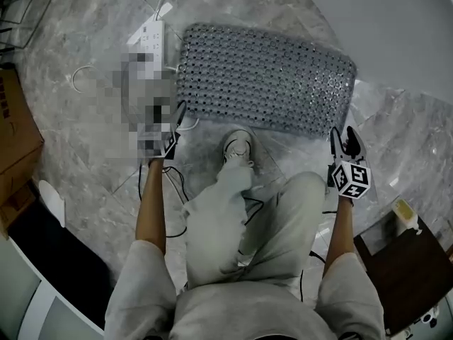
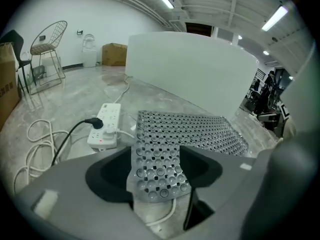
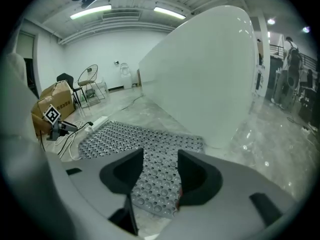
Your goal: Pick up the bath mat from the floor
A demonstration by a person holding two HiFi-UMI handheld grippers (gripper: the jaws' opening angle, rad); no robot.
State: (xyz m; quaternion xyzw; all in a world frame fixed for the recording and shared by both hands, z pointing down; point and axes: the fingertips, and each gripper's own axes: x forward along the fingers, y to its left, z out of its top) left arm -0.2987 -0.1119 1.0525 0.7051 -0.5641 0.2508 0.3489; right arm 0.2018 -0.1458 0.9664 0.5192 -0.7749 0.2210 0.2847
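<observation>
Grey hole-dotted bath mat (image 1: 265, 76) on grey veined marble floor (image 1: 78, 137)

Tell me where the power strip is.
In the head view the power strip lies at upper left, just left of the bath mat's far left corner, not touching it.

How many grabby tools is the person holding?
2: the left tool at the bath mat's near left corner, the right tool at its near right corner.

Strip lights (image 3: 92, 12) shine over marble floor (image 1: 78, 168), white wall (image 3: 210, 69), wire chair (image 2: 47, 39), seemingly cardboard box (image 2: 114, 53).
</observation>
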